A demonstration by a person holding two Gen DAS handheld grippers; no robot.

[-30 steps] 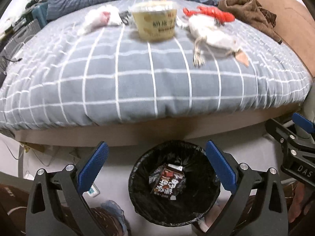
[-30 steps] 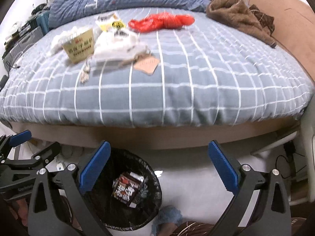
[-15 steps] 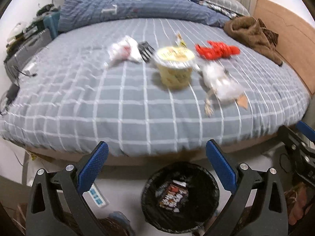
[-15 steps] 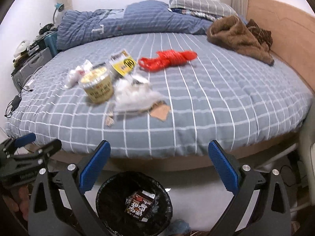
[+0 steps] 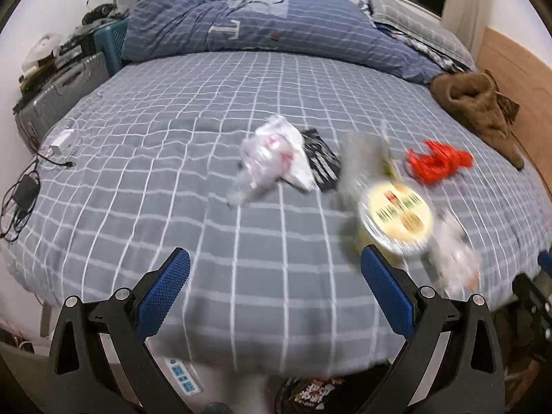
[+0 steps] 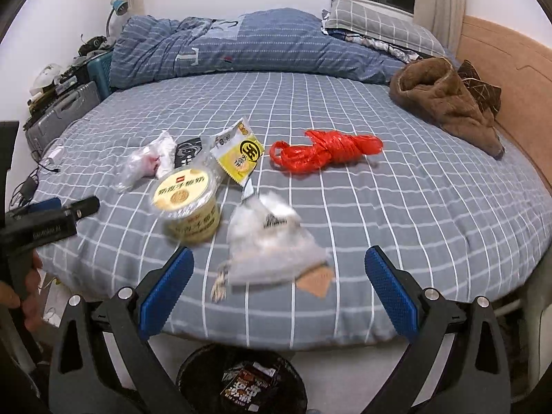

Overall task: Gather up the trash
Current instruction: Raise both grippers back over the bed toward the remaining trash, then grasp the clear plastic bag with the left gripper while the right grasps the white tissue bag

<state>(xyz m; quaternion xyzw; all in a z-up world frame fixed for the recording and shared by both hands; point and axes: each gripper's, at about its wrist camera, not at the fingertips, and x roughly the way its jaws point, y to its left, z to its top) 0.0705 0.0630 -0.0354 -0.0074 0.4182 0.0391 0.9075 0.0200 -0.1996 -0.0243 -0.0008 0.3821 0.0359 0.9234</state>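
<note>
Trash lies on the grey checked bed: a yellow instant-noodle cup [image 6: 188, 203] [image 5: 395, 219], a clear plastic bag with a brown tag [image 6: 272, 245], a yellow snack wrapper [image 6: 238, 153], a red plastic bag [image 6: 324, 150] [image 5: 436, 164], a crumpled white bag [image 6: 146, 162] [image 5: 272, 157] and a black wrapper [image 5: 321, 160]. My left gripper [image 5: 276, 296] hangs open over the bed's near edge, empty. My right gripper [image 6: 279, 293] is open and empty, just short of the clear bag. A black-lined bin [image 6: 241, 379] with a dark wrapper inside stands on the floor below.
A brown garment [image 6: 445, 100] lies at the bed's right by the wooden headboard [image 6: 510, 79]. A rolled blue duvet [image 6: 241, 48] and pillows are at the back. A suitcase [image 5: 58, 93], chargers and cables [image 5: 24, 189] sit at the left. A power strip [image 5: 181, 376] lies on the floor.
Both grippers have risen from above the bin to bed height and tilted up, so the bed fills both views. Both stay open and empty.
</note>
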